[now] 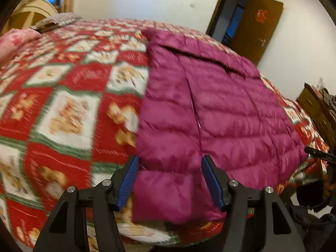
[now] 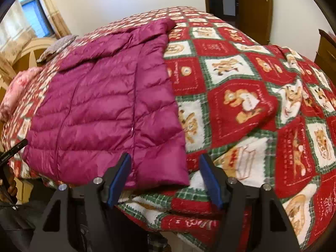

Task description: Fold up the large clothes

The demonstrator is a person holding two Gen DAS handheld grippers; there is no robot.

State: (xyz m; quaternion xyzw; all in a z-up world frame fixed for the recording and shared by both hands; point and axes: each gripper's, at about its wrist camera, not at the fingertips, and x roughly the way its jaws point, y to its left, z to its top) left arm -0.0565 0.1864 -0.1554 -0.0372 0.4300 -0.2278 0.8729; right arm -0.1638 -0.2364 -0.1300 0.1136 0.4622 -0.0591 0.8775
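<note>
**Facing a magenta puffer jacket laid flat on the bed, both tongs spread at its hem**

Looking along your two tools, you see a magenta quilted jacket (image 1: 210, 113) lying flat on a bed covered by a red, white and green teddy-bear blanket (image 1: 63, 105). Its long axis runs straight away from you, hem nearest, collar at the far end.

Your left gripper (image 1: 170, 180) has its blue pads spread wide, framing the hem's left corner without pinching it. Your right gripper (image 2: 166, 178) is also spread, framing the hem's right corner and a strip of blanket beside it. Each tool sits at its own corner, neither one clearly nearer, so the coming grasp likely turns on closing both over the hem.

The left view alone shows the jacket's left edge against open blanket, plus an open brown door (image 1: 258, 27). The right view alone shows the jacket's right edge, rumpled blanket beyond, and a window (image 2: 31, 10). Both views are slightly blurred
</note>
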